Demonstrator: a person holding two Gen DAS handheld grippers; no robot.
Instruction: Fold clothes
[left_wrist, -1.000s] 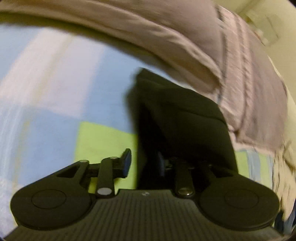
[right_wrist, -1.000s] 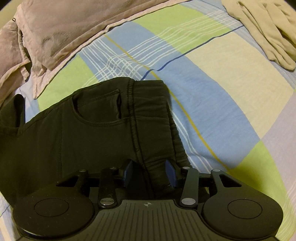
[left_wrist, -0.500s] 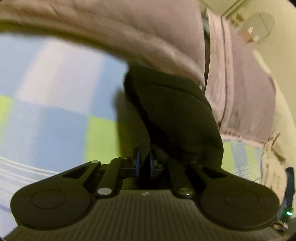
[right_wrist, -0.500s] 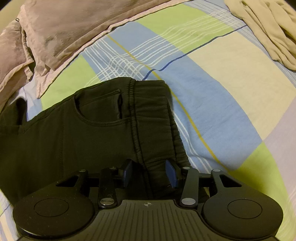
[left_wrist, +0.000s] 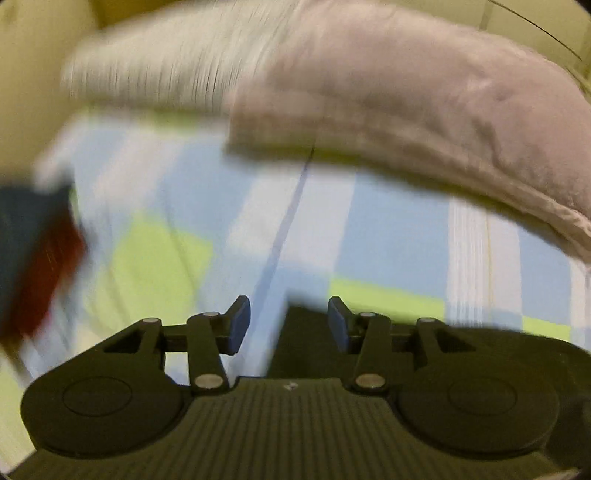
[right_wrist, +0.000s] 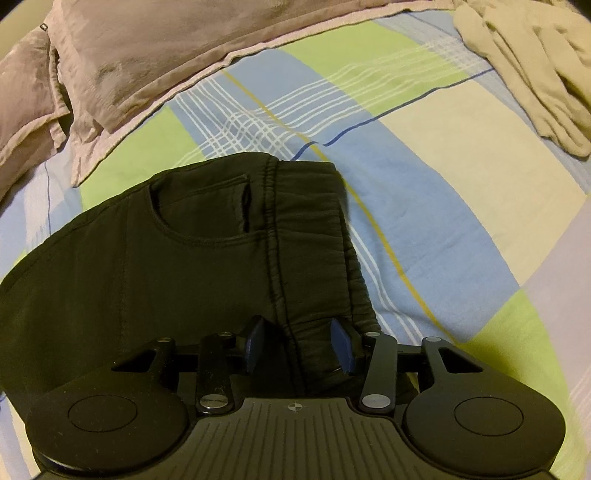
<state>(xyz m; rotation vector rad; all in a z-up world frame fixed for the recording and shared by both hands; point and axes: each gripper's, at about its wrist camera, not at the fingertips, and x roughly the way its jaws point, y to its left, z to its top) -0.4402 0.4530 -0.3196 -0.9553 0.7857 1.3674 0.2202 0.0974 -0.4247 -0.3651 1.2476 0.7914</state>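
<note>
Black trousers (right_wrist: 177, 266) lie on the checked bedsheet (right_wrist: 424, 206), waistband toward the right. My right gripper (right_wrist: 297, 341) is open, its blue pads on either side of the waistband fold, low over the cloth. In the blurred left wrist view my left gripper (left_wrist: 288, 325) is open and holds nothing; a dark corner of the trousers (left_wrist: 306, 343) lies just under its right finger.
A mauve duvet (right_wrist: 140, 55) is bunched along the far side of the bed and also shows in the left wrist view (left_wrist: 424, 110). A beige garment (right_wrist: 524, 74) lies at the far right. A dark blue and red item (left_wrist: 33, 258) sits at the left.
My left gripper was shut on the black trousers half a second ago; it has let go, opened and swung away over the sheet. The right gripper has stayed open over the waistband.
</note>
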